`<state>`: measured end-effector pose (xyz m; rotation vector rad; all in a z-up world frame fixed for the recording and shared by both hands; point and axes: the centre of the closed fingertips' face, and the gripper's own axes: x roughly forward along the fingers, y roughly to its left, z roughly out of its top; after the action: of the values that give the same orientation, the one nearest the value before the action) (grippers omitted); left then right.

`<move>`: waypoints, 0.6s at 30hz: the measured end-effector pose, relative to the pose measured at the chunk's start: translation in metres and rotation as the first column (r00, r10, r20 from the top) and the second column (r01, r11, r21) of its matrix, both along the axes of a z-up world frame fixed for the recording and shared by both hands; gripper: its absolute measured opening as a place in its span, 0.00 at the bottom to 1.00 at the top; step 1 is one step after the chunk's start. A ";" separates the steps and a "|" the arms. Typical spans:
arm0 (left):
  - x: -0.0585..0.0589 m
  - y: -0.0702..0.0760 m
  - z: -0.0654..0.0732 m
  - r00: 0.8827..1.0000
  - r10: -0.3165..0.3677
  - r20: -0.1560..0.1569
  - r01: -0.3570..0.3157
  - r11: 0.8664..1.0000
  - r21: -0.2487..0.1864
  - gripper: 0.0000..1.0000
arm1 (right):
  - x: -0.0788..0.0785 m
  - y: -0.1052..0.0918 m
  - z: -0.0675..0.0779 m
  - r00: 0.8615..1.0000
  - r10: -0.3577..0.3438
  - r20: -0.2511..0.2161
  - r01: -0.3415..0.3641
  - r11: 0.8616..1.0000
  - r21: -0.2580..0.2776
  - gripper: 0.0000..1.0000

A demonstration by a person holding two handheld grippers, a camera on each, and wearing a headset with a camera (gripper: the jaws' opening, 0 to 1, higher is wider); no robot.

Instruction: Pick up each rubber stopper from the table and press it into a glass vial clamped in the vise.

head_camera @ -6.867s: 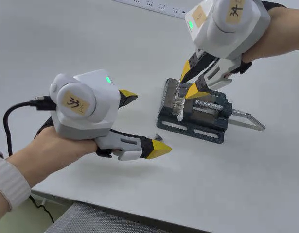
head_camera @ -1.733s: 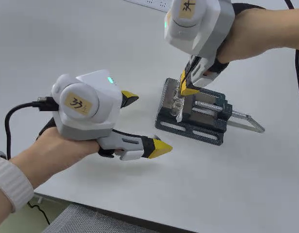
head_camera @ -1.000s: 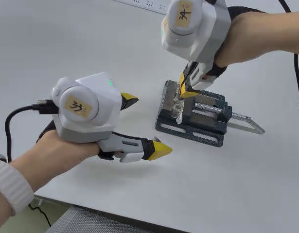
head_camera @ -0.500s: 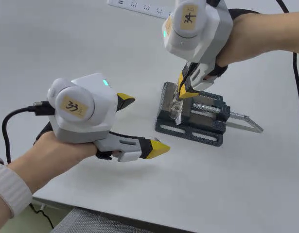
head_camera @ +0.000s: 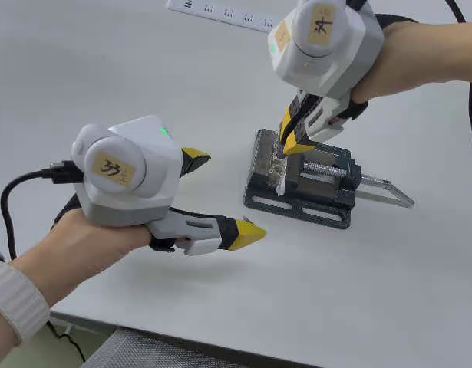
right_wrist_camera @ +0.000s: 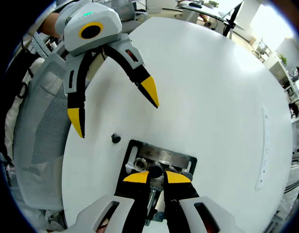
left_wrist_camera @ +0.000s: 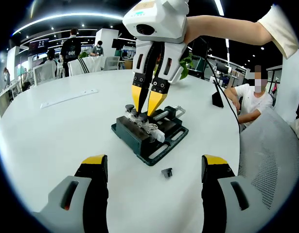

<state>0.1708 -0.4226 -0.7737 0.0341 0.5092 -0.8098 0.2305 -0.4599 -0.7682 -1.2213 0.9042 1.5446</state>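
We see a plain white tabletop (head_camera: 128, 69) and a dark grey vise (head_camera: 328, 201). The left tongs (head_camera: 228, 193) and right tongs (head_camera: 292, 146) are white, turning black toward yellow tips. A loose stopper (left_wrist_camera: 167, 172) looks dark grey.

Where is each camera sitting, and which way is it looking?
Head view: on the person's head, looking down at the white table; left hand holds left gripper, right hand right gripper.
Left gripper view: on the left gripper, facing the dark metal vise along its open jaws; the right arm reaches in.
Right gripper view: on the right gripper, looking down onto the vise past its jaws.
Both gripper views share the small dark stopper on the table.
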 end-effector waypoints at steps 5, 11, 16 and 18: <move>0.000 -0.001 0.000 1.000 0.004 -0.004 -0.004 1.000 -0.003 0.78 | -0.004 -0.006 0.002 1.000 -0.009 -0.008 0.009 1.000 0.029 0.18; 0.000 0.000 0.001 1.000 0.004 -0.006 -0.004 1.000 -0.003 0.78 | -0.017 -0.006 0.007 0.994 -0.091 -0.066 0.099 0.988 0.122 0.33; 0.000 0.001 0.001 1.000 0.007 -0.007 -0.007 1.000 0.001 0.77 | -0.024 -0.009 0.007 0.991 -0.109 -0.075 0.120 0.979 0.163 0.46; 0.000 0.002 0.001 1.000 0.010 -0.008 -0.010 1.000 0.001 0.76 | -0.026 -0.010 0.007 0.988 -0.128 -0.081 0.141 0.973 0.184 0.53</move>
<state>0.1713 -0.4202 -0.7723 0.0288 0.5170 -0.8001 0.2044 -0.4703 -0.7609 -0.9575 0.8455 1.5335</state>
